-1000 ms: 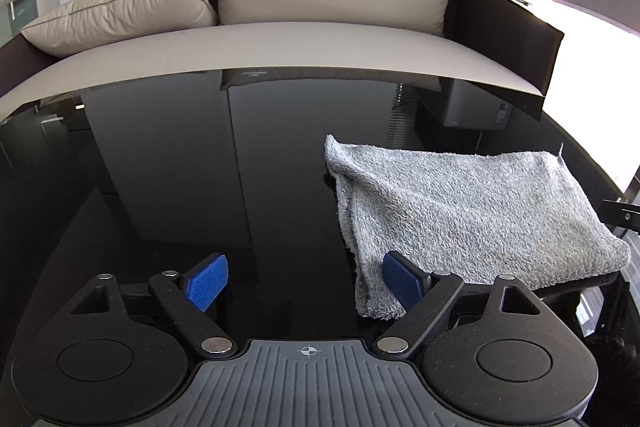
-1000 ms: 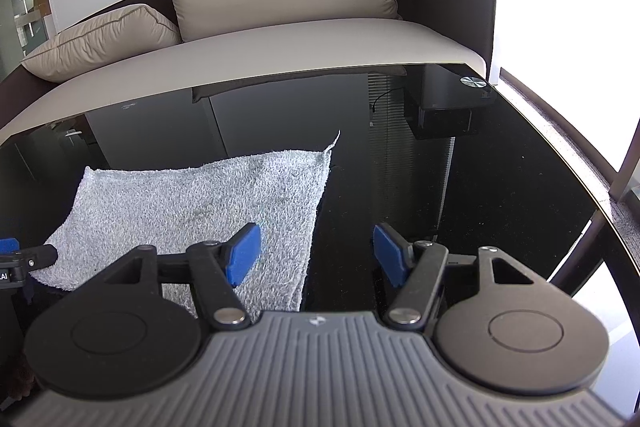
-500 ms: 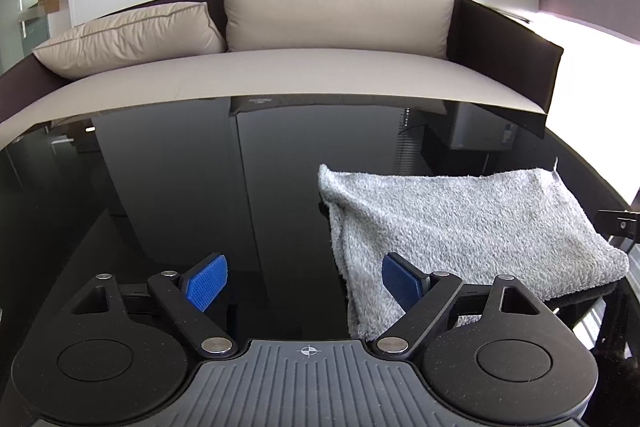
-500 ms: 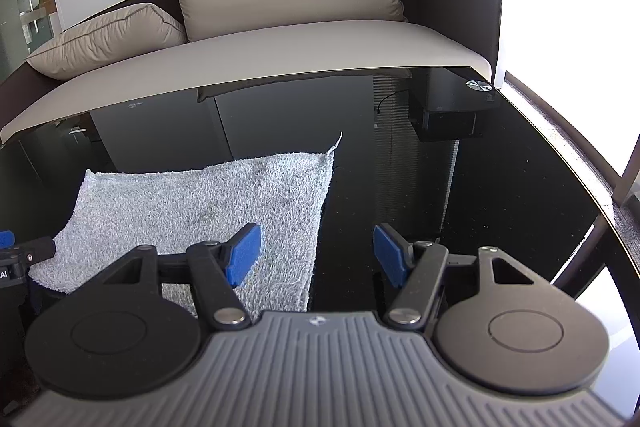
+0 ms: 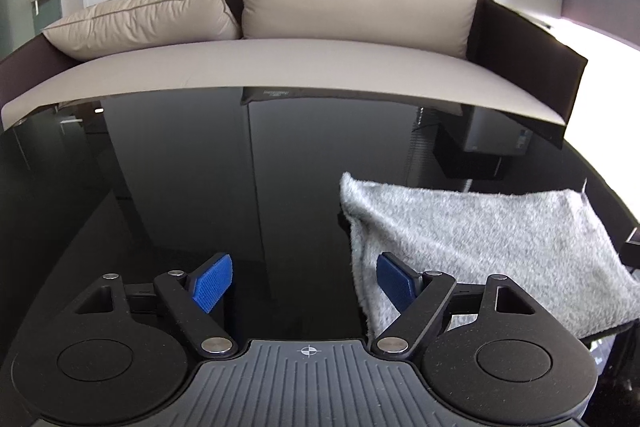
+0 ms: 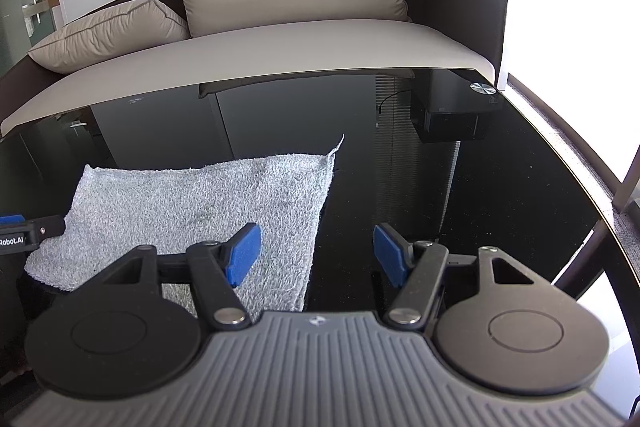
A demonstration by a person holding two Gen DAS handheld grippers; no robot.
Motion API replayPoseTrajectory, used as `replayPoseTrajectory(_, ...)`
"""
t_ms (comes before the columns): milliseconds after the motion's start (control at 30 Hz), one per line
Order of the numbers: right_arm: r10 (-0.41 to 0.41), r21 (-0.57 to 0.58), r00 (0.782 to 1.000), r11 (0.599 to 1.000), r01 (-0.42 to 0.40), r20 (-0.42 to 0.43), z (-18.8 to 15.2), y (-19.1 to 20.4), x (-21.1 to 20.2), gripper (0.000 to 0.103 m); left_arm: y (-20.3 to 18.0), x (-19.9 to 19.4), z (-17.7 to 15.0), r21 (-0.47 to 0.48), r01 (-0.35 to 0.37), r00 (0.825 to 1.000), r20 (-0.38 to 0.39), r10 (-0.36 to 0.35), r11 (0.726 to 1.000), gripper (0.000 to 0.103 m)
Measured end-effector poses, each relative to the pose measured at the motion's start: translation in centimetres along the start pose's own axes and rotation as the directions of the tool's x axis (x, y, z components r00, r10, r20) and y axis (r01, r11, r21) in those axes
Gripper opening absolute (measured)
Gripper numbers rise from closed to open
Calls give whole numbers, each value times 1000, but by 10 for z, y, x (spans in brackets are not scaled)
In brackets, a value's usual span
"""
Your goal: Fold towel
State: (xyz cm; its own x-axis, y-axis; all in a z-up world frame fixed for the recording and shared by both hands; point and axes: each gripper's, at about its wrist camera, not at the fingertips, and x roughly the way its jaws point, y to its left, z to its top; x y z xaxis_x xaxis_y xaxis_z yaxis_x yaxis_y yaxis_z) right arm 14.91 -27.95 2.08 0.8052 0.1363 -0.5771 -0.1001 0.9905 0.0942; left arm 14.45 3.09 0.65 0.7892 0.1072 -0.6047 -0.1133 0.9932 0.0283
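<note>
A grey towel (image 5: 480, 239), folded into a flat rectangle, lies on the black glass table (image 5: 200, 187). My left gripper (image 5: 306, 281) hovers at the towel's left edge; its right pad is over the towel's near left corner. Its jaws are closing, with only bare glass between them. The same towel (image 6: 200, 207) fills the lower left of the right wrist view. My right gripper (image 6: 316, 253) stands open over the towel's right edge, left pad above the cloth, right pad above the glass. The left gripper's fingertip (image 6: 32, 227) shows at that view's left edge.
A beige sofa (image 5: 300, 67) with two cushions (image 5: 352, 3) stands just behind the table's far edge. A round metal disc (image 6: 482, 87) sits at the table's far right corner. The table's right edge (image 6: 580, 187) runs beside a bright window.
The left wrist view has shifted: the towel now sits lower and further right in it, and the sofa looks closer. The left jaws have narrowed slightly. The right gripper has stayed put.
</note>
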Motion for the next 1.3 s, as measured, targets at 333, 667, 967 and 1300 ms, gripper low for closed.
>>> replayPoseTrajectory(333,-8,-19,1000,1000,8,1,1,-1,1,65,-11,27,4,62,-3,999,-45,6,998,83)
replayPoseTrajectory(667,0,-34,1000,999,0,3,1,2,0,65,6,33,8,-2,-52,998,-45,52,999,82)
replayPoseTrajectory(967,1,-32,1000,999,-1,2,1,0,0,65,11,31,10,-13,-56,998,-35,56,998,82)
replayPoseTrajectory(1300,0,-33,1000,999,0,0,1,-2,2,65,22,32,10,-74,-89,995,-51,86,993,83)
